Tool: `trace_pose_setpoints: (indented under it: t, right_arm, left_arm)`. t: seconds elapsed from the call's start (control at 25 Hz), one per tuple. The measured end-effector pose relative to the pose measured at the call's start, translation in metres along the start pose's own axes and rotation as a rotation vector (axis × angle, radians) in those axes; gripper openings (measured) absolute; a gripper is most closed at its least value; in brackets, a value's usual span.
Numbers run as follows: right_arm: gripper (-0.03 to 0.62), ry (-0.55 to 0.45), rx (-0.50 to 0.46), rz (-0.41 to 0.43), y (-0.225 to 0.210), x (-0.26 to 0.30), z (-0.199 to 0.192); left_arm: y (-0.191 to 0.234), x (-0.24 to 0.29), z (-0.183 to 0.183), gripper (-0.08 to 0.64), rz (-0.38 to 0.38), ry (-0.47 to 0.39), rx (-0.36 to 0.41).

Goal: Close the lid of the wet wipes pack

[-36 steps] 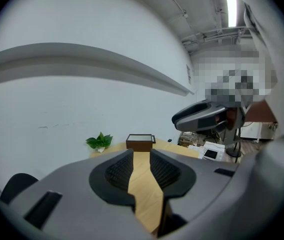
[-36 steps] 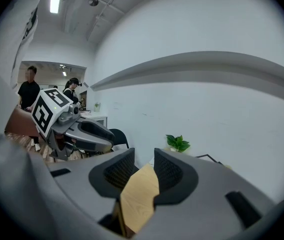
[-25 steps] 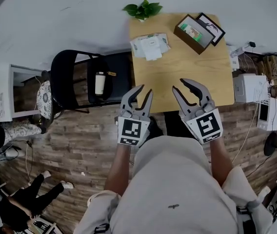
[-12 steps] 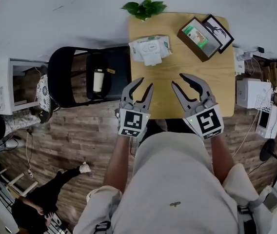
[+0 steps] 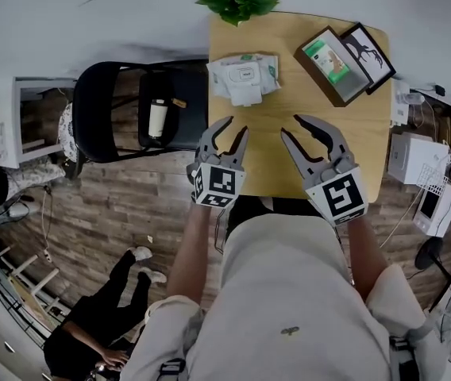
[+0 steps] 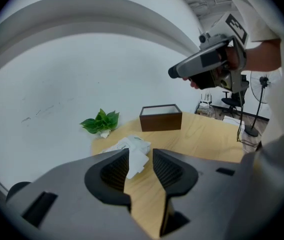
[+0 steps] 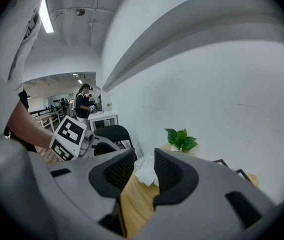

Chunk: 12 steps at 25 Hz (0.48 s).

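Starting at the tools: left gripper [image 5: 236, 129] has its jaws apart, they have just been opening wider, nothing between them. Right gripper [image 5: 291, 127] jaws also apart and empty. Both hang side by side over the near edge of the wooden table [image 5: 329, 145], pointing forward and down, touching nothing. Wet wipes pack [image 5: 244, 71] lies flat on the table's far left part, ahead of the left gripper and well apart from both, with the plant [image 5: 240, 5] just beyond it and the brown box [image 5: 330, 60] off to its right. Its lid [image 5: 246, 95] looks flipped open, a white flap sticking out toward the person. Task judged not begun: no contact, lid not shut, so the approach and pressing the flap down are all left. Left gripper view shows the pack in the gap between its jaws, so that one looks best lined up.
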State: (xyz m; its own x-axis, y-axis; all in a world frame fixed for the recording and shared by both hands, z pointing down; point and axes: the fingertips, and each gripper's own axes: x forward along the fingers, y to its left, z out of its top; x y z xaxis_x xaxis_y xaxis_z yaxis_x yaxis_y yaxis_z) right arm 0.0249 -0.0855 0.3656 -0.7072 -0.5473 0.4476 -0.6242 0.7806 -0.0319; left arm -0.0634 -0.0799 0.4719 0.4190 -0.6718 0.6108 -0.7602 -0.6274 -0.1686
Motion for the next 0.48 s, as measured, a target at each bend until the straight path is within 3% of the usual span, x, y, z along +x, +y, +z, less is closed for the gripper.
trace_pose_setpoints:
  t: [0.48]
  right_arm:
    - [0.107, 0.027, 0.002, 0.063, -0.005, 0.018, -0.024]
  left_arm:
    - [-0.005, 0.053, -0.049, 0.161, 0.061, 0.11, 0.095]
